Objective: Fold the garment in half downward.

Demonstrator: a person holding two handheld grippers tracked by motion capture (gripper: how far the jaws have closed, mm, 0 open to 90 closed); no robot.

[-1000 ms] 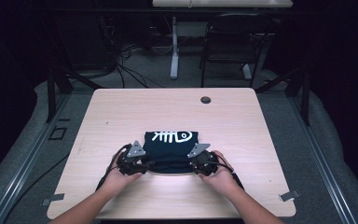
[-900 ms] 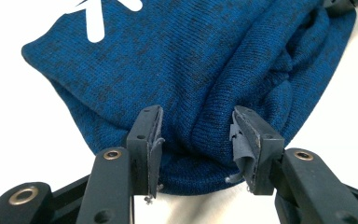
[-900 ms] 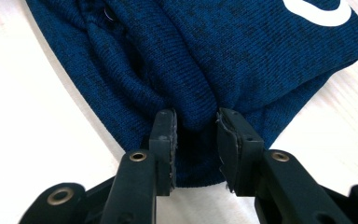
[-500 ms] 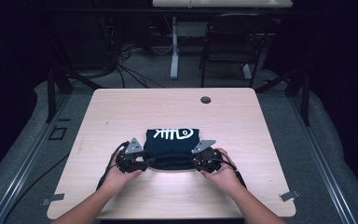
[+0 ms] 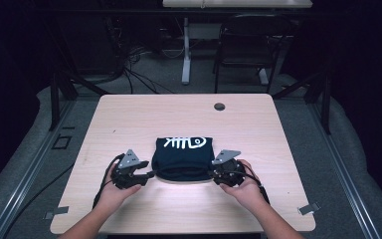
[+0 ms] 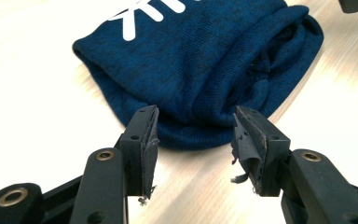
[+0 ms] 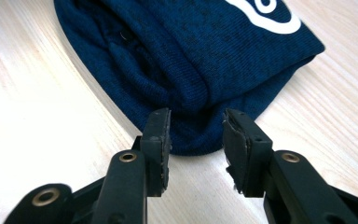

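Folded navy garment (image 5: 183, 158) sits centre-table, long axis 9-to-3; your left gripper (image 5: 150, 175) is at its 8 o'clock corner, right gripper (image 5: 211, 174) at 4. Both jaws have just been opening — spread now, cloth edge just beyond the tips, nothing pinched; both equally near.

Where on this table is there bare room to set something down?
The far half of the table is bare apart from a small dark disc. Both side strips beyond the left gripper and right gripper are free. The near middle is crowded by the folded blue garment.
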